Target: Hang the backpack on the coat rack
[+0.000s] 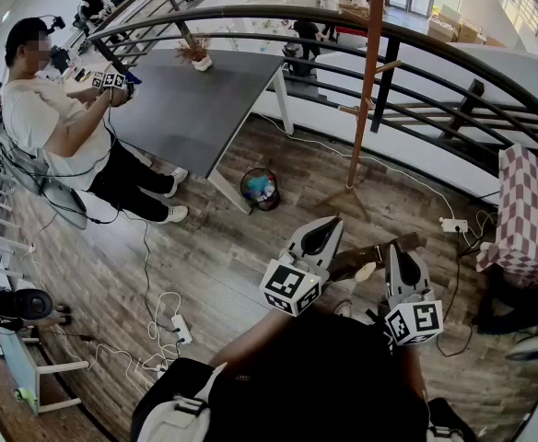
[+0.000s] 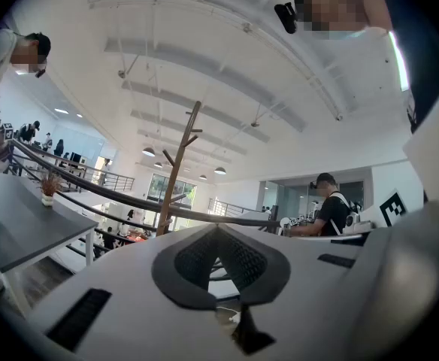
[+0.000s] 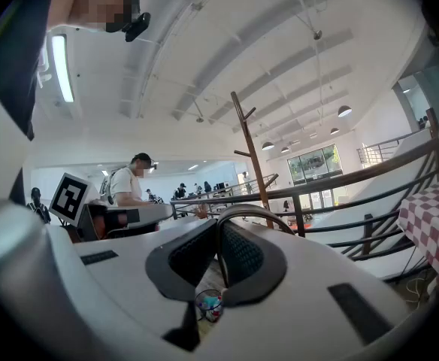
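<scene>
The coat rack (image 1: 370, 72) is a tall orange-brown pole with pegs, standing on the wood floor by the railing. It also shows as the coat rack (image 2: 176, 179) in the left gripper view and the coat rack (image 3: 253, 156) in the right gripper view. A black backpack (image 1: 324, 376) hangs low in front of me, below both grippers. A brown strap (image 1: 370, 254) runs between them. My right gripper (image 1: 394, 249) is shut on this strap, which arcs out of its pads as a thin loop (image 3: 258, 215). My left gripper (image 1: 333, 221) is shut, with nothing visible between its pads (image 2: 204, 258).
A grey table (image 1: 195, 99) stands far left with a seated person (image 1: 57, 127) beside it. A small bin (image 1: 260, 189) sits on the floor near the table leg. A curved black railing (image 1: 435, 44) runs behind the rack. A checkered cloth (image 1: 532, 210) is at right, and cables with a power strip (image 1: 181, 328) lie left.
</scene>
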`<state>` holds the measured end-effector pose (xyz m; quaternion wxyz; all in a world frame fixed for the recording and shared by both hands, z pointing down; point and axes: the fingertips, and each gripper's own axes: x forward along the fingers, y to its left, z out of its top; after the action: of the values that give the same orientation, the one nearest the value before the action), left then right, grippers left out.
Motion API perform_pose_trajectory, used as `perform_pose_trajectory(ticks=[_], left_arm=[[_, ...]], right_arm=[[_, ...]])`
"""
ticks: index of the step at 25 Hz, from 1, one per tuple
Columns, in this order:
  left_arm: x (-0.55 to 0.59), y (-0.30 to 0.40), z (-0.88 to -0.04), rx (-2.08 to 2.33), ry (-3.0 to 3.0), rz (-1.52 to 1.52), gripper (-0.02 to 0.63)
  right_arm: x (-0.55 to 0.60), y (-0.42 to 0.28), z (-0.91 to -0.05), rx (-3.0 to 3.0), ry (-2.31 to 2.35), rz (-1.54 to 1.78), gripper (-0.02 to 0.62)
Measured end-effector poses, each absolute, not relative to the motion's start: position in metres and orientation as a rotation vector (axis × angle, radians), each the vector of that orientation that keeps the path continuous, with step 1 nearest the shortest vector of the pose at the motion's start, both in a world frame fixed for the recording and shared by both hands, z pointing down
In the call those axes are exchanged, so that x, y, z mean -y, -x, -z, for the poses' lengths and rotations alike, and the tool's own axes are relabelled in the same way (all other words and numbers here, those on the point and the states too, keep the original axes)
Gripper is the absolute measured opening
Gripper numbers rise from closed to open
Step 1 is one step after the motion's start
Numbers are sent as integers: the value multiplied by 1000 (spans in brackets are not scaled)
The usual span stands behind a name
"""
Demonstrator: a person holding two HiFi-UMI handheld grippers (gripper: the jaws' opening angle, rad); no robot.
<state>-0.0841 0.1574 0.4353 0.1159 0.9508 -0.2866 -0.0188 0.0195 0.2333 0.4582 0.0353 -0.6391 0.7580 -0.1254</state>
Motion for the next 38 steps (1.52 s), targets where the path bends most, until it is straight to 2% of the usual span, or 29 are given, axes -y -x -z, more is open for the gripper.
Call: perform_pose_trajectory(ticks=[38], left_arm=[[-189, 58, -438, 889, -2747, 49, 8]], right_arm=[[-255, -30, -456, -2389, 1865, 394, 26]])
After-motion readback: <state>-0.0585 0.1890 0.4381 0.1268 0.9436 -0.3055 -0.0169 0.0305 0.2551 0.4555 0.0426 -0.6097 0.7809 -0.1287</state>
